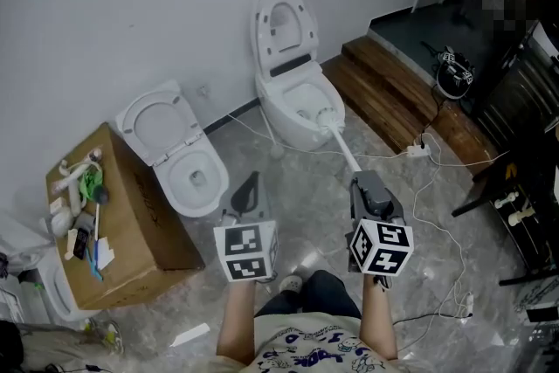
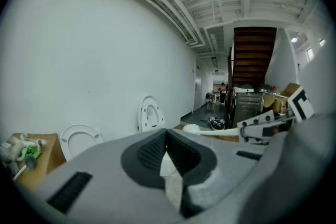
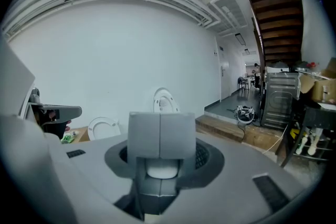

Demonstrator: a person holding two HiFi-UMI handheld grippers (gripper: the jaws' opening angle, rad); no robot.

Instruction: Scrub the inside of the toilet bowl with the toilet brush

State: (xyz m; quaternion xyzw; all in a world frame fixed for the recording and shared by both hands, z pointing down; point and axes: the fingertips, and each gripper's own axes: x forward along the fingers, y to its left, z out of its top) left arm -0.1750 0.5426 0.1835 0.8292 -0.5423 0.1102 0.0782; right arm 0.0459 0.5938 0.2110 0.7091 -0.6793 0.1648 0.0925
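Nearest the camera, the person is holding both grippers out over the grey floor (image 1: pixel 306 240). The left gripper (image 1: pixel 251 186) is carrying nothing. Its jaws are resting together, and it is hanging just beside the right one, probably parked out of the way because the job needs only one tool. The right gripper (image 1: pixel 366 184) is clamping the near end of the toilet brush (image 1: pixel 341 148), and the right gripper view is showing the white butt of the handle between its closed jaws. Gripping the handle at that far end seems meant to give the longest reach, so the person is standing back from the toilet. From the gripper the handle is slanting away and to the left, and the bristle head (image 1: pixel 325 117) is sitting inside the toilet bowl (image 1: pixel 281 125), apparently against the near right side of the basin, where scrubbing can go on. Behind the bowl the lid (image 1: pixel 281 20) is standing upright against the white wall (image 1: pixel 131 4), leaving the opening free for the brush. A second toilet (image 1: pixel 188 177) and a cardboard box (image 1: pixel 131 227) are standing well to the left and playing no part in the work, and wooden steps (image 1: pixel 389 96) are rising to the right.
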